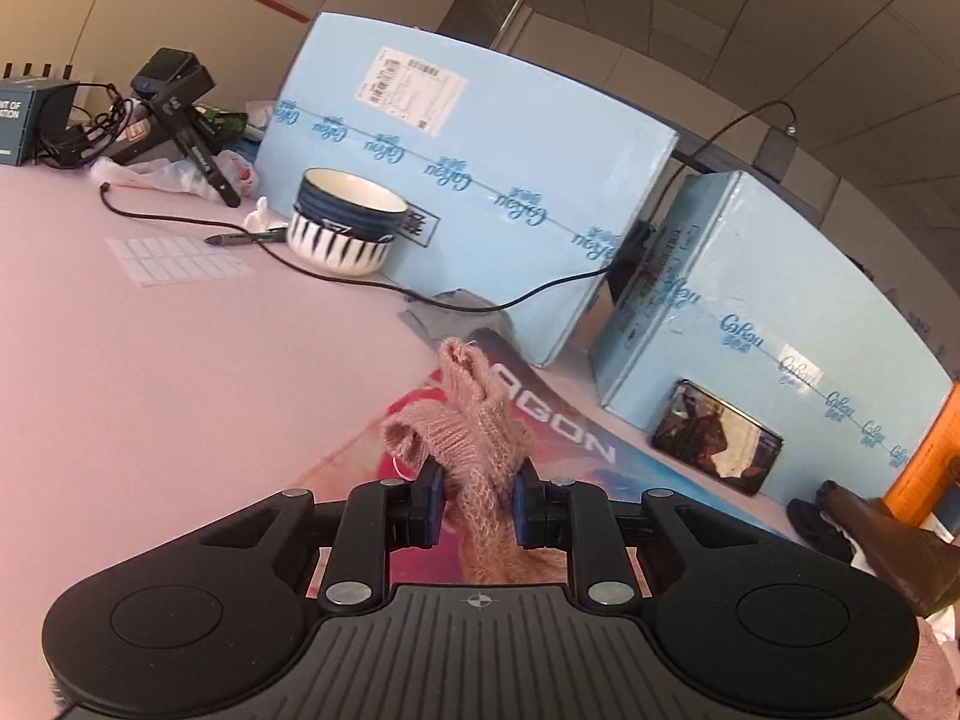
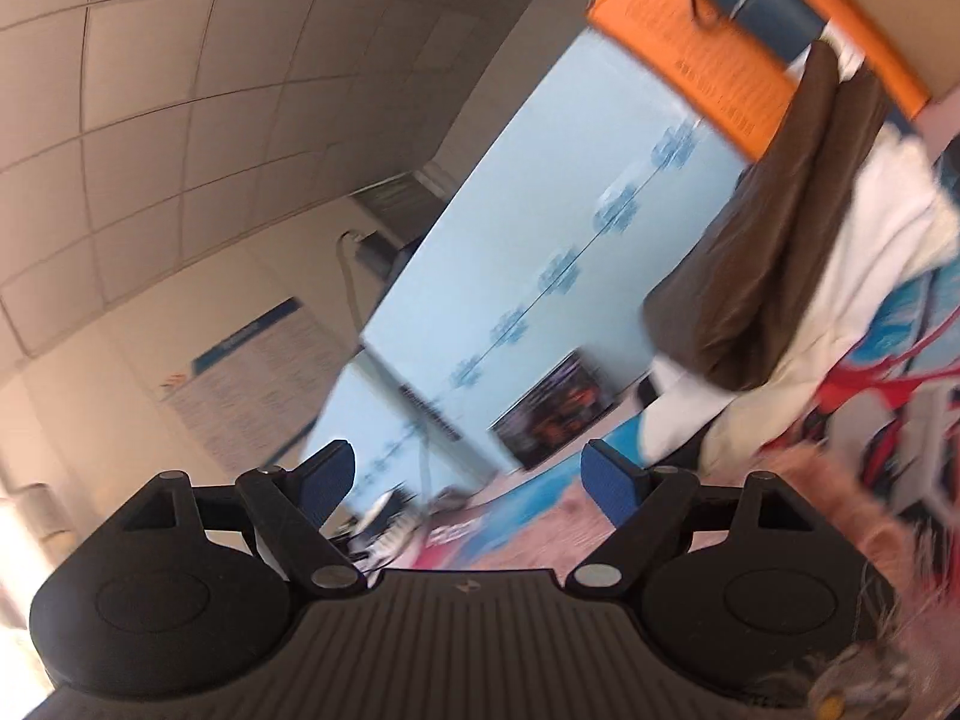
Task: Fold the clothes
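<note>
In the left wrist view my left gripper (image 1: 478, 501) is shut on a bunched fold of a pink knitted garment (image 1: 474, 420), held above the pink table (image 1: 150, 372) and a printed mat (image 1: 564, 426). More pink knit shows at the lower right corner (image 1: 936, 666). In the right wrist view, which is tilted and blurred, my right gripper (image 2: 471, 480) is open with nothing between its blue pads. Fuzzy pink knit (image 2: 840, 516) lies at its right. A brown garment (image 2: 756, 276) and white cloth (image 2: 864, 240) are piled beyond.
Two light blue boxes (image 1: 480, 180) (image 1: 768, 312) stand at the back, with a black cable (image 1: 336, 276) trailing past a striped bowl (image 1: 345, 222). A phone (image 1: 717, 441) leans on the right box. An orange box (image 2: 744, 48), a marker (image 1: 246, 237) and electronics (image 1: 174, 102) crowd the edges.
</note>
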`<action>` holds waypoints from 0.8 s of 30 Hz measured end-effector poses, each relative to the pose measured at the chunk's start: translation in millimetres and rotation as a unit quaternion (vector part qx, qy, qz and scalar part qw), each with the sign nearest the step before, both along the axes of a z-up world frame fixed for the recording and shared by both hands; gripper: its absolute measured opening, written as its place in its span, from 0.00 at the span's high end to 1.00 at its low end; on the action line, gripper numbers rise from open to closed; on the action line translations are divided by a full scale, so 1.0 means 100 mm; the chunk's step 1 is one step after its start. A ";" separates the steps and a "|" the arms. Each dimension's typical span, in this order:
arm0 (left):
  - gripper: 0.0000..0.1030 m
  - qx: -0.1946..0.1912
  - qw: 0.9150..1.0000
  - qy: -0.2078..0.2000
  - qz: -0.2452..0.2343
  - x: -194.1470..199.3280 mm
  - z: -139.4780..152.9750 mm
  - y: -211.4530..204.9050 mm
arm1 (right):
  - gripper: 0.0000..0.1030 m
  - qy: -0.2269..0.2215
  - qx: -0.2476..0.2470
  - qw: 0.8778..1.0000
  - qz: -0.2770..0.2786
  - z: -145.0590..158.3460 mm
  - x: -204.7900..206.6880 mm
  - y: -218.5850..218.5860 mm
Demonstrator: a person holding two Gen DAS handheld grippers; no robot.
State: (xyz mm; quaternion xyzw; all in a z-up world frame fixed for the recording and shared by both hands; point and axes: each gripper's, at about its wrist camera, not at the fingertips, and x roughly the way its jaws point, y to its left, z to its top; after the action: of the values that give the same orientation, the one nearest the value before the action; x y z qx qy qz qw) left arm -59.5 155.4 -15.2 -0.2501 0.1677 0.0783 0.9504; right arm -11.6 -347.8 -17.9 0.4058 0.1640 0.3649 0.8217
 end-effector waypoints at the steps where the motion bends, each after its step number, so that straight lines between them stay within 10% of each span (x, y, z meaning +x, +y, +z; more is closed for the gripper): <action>1: 0.80 -0.006 1.000 -0.007 -0.012 0.01 0.01 -0.10 | 0.20 0.017 0.001 1.000 0.021 0.00 0.07 0.08; 6: 0.79 -0.037 0.996 -0.042 -0.072 0.06 0.08 -0.58 | 0.21 0.105 -0.083 0.991 0.025 -0.03 0.45 0.53; 10: 0.79 -0.054 0.991 -0.045 -0.118 0.14 0.07 -0.98 | 0.21 0.084 -0.084 0.993 0.028 -0.12 0.45 0.53; 19: 0.22 -0.187 0.968 -0.057 -0.158 0.24 -0.15 -1.14 | 0.18 0.063 -0.068 0.996 0.014 -0.10 0.31 0.40; 24: 0.19 -0.187 0.967 -0.012 -0.171 0.43 -0.28 -1.18 | 0.18 0.047 -0.080 0.996 0.005 -0.07 0.26 0.41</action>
State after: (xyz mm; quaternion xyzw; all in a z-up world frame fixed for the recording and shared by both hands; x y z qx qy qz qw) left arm -16.1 37.1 -43.3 -0.3915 0.2086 -0.1208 0.8881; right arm 14.0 -306.9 -24.9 0.3546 0.2329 0.3348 0.8414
